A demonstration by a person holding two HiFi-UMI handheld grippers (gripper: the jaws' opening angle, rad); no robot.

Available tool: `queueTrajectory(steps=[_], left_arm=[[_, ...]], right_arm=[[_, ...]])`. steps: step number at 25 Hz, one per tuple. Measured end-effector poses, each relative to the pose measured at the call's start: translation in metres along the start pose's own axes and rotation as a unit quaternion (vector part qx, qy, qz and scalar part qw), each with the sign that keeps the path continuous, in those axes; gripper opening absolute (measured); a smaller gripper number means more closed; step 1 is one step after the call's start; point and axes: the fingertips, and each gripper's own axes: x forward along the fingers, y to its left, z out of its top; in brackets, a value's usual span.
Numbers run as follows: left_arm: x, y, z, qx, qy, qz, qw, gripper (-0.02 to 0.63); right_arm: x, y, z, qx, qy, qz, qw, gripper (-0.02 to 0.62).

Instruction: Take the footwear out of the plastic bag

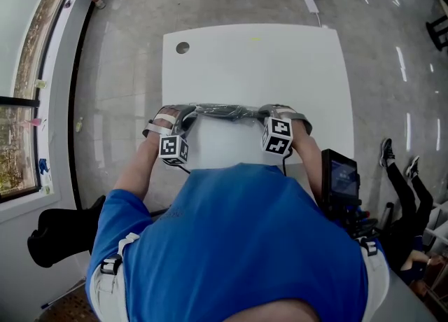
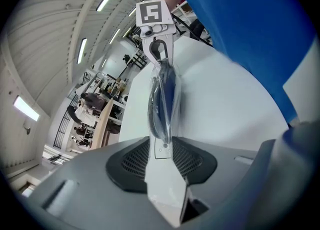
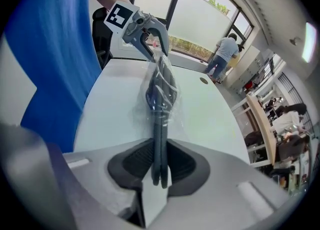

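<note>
We've got the plastic bag (image 1: 222, 111) w/ the dark footwear (image 3: 159, 91) inside, stretched left-to-right btwn both grippers at the near edge of the white table (image 1: 252, 61), close to our body; resting on it or just above, we can't tell. Left gripper (image 2: 162, 146) is clenched on the bag's left end. Right gripper (image 3: 159, 166) is clamped on the right end, biting two flat dark soles; whether film covers them there we can't make out. The pair looks thin, light and bendy, prob. rubbery, so it should grip well. The film looks slick and crinkly and could stretch or tear if yanked. Best hold, we reckon: soles pinched flat at one end, loose film only at the other, then pull apart lengthwise so the bag slides off.
</note>
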Motion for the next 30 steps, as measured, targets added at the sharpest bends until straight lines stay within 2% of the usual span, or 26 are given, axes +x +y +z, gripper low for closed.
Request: queueTrajectory(steps=[5, 11, 14, 18, 22, 24, 26, 30], left_arm=[[0.003, -0.002, -0.007, -0.011, 0.004, -0.013, 0.9998, 0.157], [-0.006, 0.002, -0.013, -0.054, 0.006, -0.064, 0.9965, 0.298], [-0.016, 0.014, -0.015, -0.071, 0.006, -0.073, 0.9948, 0.341], [-0.014, 0.03, 0.021, -0.055, -0.022, -0.079, 0.9951, 0.353], [0.014, 0.022, 0.066, -0.018, -0.036, -0.13, 0.9907, 0.37], [0.027, 0.009, 0.075, -0.003, -0.024, -0.171, 0.985, 0.37], [0.041, 0.001, 0.073, 0.01, -0.005, -0.186, 0.9825, 0.366], [0.053, 0.0, 0.063, 0.017, 0.015, -0.176, 0.9842, 0.181]], right_arm=[[-0.006, 0.002, -0.024, 0.021, 0.012, 0.01, 1.0, 0.071], [-0.008, -0.001, -0.033, 0.027, 0.019, 0.018, 0.999, 0.071], [-0.01, -0.003, -0.035, 0.022, 0.022, 0.016, 0.999, 0.071], [-0.011, -0.004, -0.034, 0.01, 0.024, 0.011, 1.0, 0.071], [-0.009, -0.004, -0.032, 0.001, 0.024, 0.01, 1.0, 0.071], [-0.008, -0.003, -0.032, -0.003, 0.024, 0.01, 1.0, 0.071], [-0.007, -0.002, -0.031, -0.005, 0.023, 0.01, 1.0, 0.071], [-0.006, -0.004, -0.03, 0.002, 0.019, 0.013, 1.0, 0.071]])
